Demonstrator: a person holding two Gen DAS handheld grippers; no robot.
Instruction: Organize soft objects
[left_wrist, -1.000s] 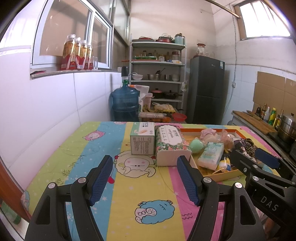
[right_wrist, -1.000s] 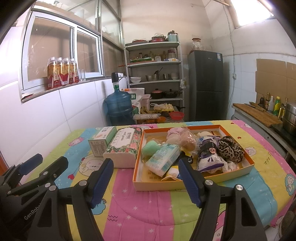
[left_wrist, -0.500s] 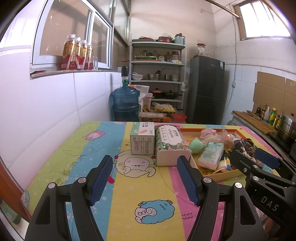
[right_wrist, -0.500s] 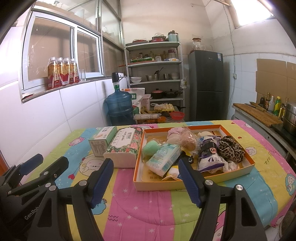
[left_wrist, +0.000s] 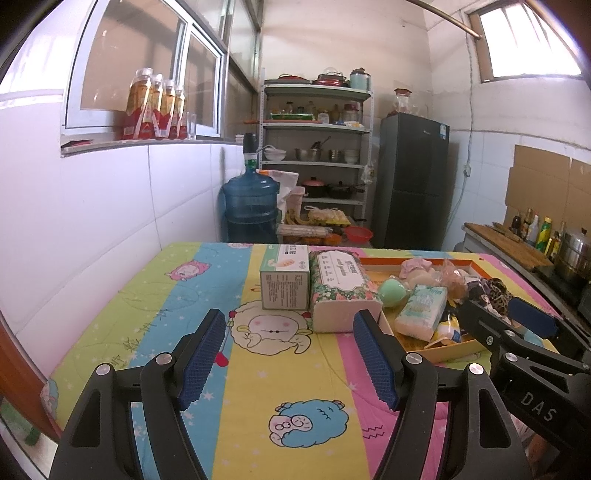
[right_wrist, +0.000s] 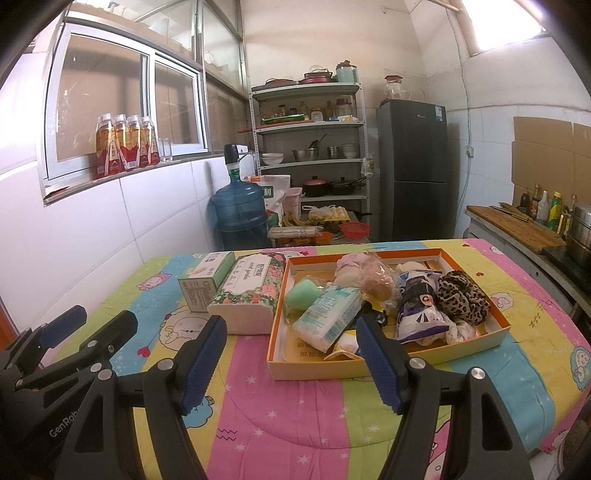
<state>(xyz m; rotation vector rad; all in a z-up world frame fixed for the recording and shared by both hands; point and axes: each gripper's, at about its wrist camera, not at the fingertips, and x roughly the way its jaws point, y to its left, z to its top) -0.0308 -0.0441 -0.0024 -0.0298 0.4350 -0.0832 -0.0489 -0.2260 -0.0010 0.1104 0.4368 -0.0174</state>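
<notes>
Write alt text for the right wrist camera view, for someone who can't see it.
An open right gripper hovers, holding nothing, before an orange-rimmed tray of soft items: green sponge, wipes pack, leopard-print cloth. A floral tissue pack and small box sit left of it on a cartoon-print cloth.

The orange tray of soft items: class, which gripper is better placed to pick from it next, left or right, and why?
Probably the right gripper: open and empty, it faces the orange tray directly. The left gripper, also open, faces bare tablecloth, with the tray off to its right.
</notes>
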